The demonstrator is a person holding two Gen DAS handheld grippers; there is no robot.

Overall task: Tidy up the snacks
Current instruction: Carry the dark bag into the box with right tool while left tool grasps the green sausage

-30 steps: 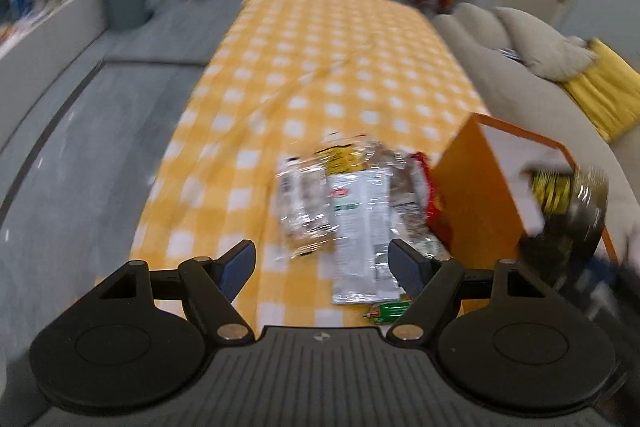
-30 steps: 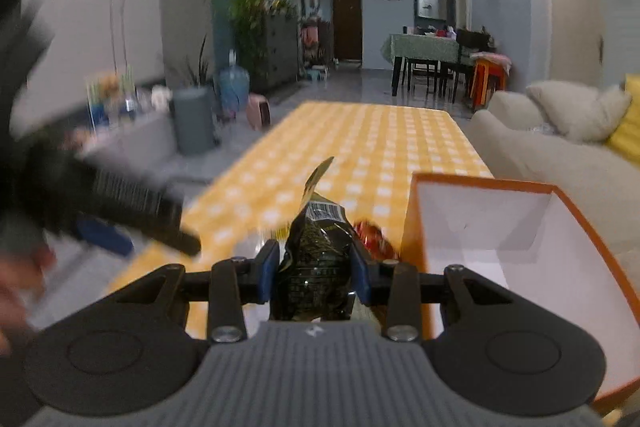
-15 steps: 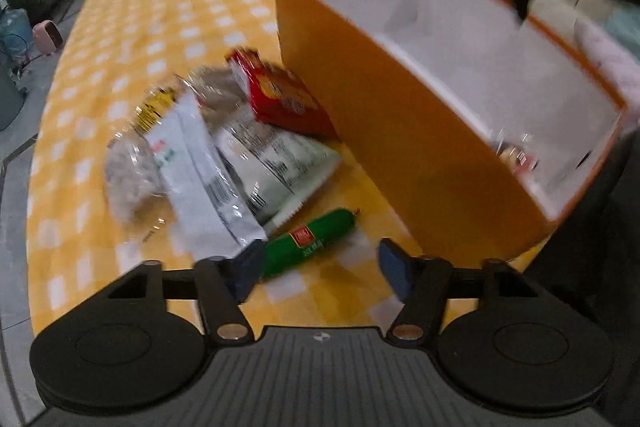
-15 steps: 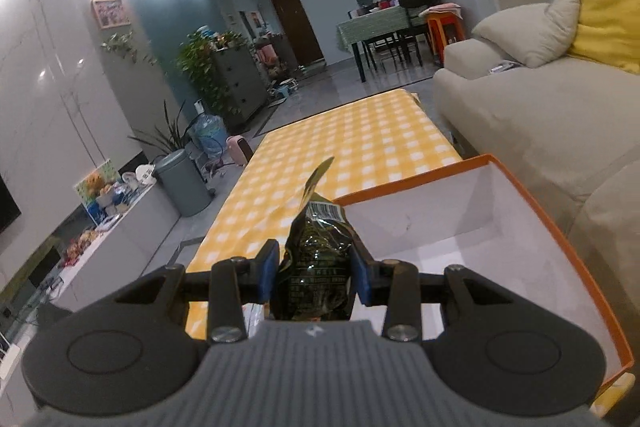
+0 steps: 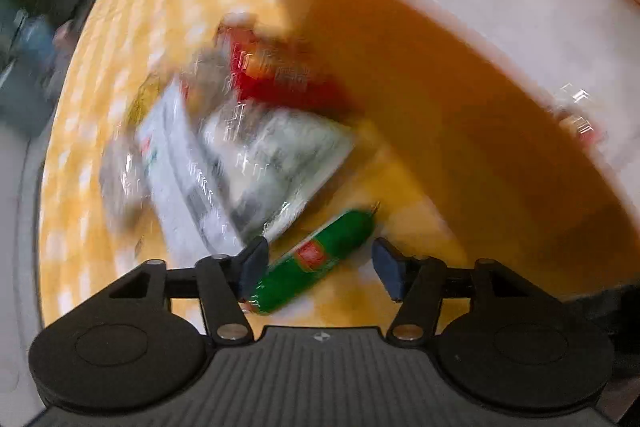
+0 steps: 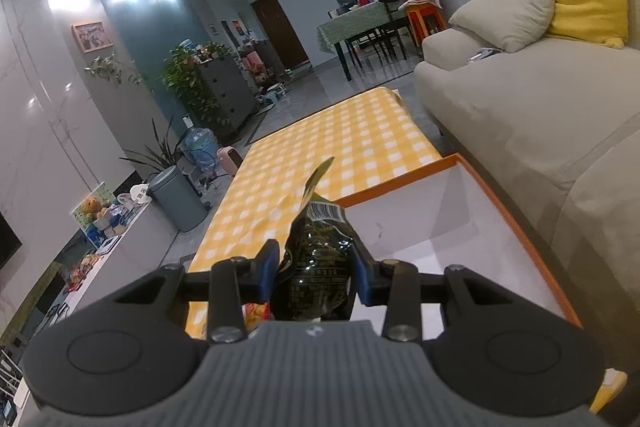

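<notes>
A person's right gripper (image 6: 316,277) pinches a dark snack packet (image 6: 316,259) upright between its blue pads, poised above the near end of the orange box (image 6: 516,227), whose white inside lies open below and to the right. The left gripper (image 5: 318,263), jaws spread and just narrowed from wider, points steeply down at a green sausage stick (image 5: 314,259) lying on the yellow checked tablecloth (image 5: 120,27); the stick sits between the fingers, near the left pad, though contact cannot be told through the blur.

The stick lies slantwise across the jaws, so a closing squeeze may roll it or catch only one end, judging by its round, slick casing. The clear-wrapped snack packs (image 5: 240,155) crowd the left finger and could be nipped along with it. The red packet (image 5: 272,75) lies farther off, against the box wall.

On the right side, the packet stands tall out of the jaws; released too near the orange rim, it may tip onto the cloth instead of inside. One small wrapped item (image 5: 580,123) already rests in the box, leaving most of the floor free.

Room is tight for the left gripper, with the box wall just to its right and the pile to its left. The far tablecloth is bare, and the grey sofa (image 6: 540,107) runs alongside the box.
</notes>
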